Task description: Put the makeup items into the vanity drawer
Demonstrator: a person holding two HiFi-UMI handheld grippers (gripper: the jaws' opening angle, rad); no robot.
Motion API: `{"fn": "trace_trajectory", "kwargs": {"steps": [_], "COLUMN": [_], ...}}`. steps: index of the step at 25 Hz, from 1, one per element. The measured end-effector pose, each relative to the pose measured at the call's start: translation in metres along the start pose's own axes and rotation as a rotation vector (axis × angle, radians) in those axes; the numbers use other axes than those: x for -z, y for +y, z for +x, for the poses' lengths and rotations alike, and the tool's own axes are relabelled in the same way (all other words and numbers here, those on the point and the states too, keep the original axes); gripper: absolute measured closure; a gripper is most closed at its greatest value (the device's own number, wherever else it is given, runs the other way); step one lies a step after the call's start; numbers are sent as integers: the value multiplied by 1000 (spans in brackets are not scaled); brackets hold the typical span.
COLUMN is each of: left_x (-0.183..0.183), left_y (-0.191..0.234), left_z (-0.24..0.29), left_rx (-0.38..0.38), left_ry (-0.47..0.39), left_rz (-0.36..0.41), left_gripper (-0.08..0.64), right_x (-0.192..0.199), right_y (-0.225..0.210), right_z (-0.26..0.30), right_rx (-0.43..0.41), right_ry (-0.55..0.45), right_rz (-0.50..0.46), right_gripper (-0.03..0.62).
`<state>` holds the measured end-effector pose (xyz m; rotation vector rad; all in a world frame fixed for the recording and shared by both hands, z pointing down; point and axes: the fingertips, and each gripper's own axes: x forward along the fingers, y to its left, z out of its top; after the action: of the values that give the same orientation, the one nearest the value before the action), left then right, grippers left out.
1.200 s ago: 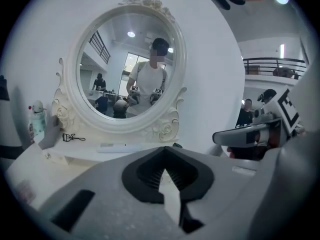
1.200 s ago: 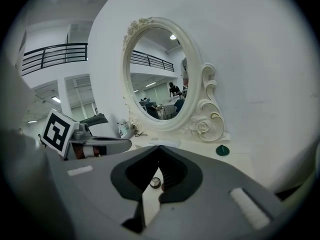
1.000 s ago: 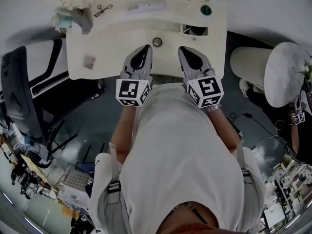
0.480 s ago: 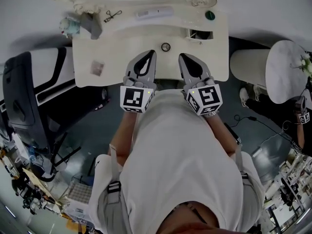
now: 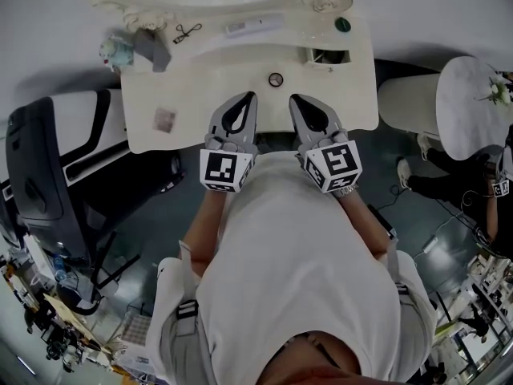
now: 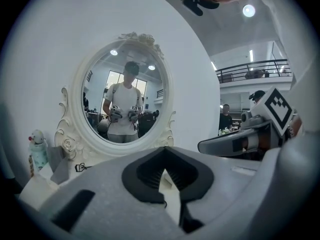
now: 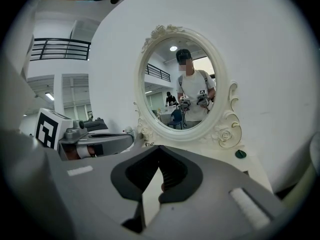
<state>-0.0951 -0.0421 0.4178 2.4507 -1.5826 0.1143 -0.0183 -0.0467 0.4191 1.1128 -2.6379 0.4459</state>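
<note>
Nothing looks stowed yet. An eyelash curler [image 5: 188,31], pale tube [image 5: 253,26] and green pot [image 5: 342,24] lie along the counter's [image 5: 200,79] back edge, with a round compact [image 5: 276,79] mid-counter. The left hand-held gripper [image 5: 245,101] and right hand-held gripper [image 5: 298,103] hover closed and empty over the front edge.

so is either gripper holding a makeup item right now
No, the left gripper and the right gripper are both shut with nothing between them.

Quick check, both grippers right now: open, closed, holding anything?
Left gripper: closed, holding nothing.
Right gripper: closed, holding nothing.
</note>
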Motion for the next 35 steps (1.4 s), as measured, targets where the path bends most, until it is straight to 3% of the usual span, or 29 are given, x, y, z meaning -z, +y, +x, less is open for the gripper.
{"fn": "trace_trajectory", "kwargs": {"steps": [14,22,26,31,35], "left_x": [-1,6,7,4,4], "left_y": [12,24,28,18,16], "left_z": [-23,-36,-32,-18,-16], "left_rx": [26,-10,-24,-29,-61], "left_ry": [-20,-9,-10,8,15], "left_rz": [-8,-38,-78,-39,-27], "left_gripper": [554,554,554,554,554], "right_x": [1,11,14,17,22], "right_y": [25,41,35,17,9], "right_z": [-2,2,0,7,27], "right_rx": [34,18,23,19,-42], "right_ry": [-8,24,43,71,115], "right_rz": [-2,-7,0,17,-5], "right_gripper": [584,584,584,584,584]}}
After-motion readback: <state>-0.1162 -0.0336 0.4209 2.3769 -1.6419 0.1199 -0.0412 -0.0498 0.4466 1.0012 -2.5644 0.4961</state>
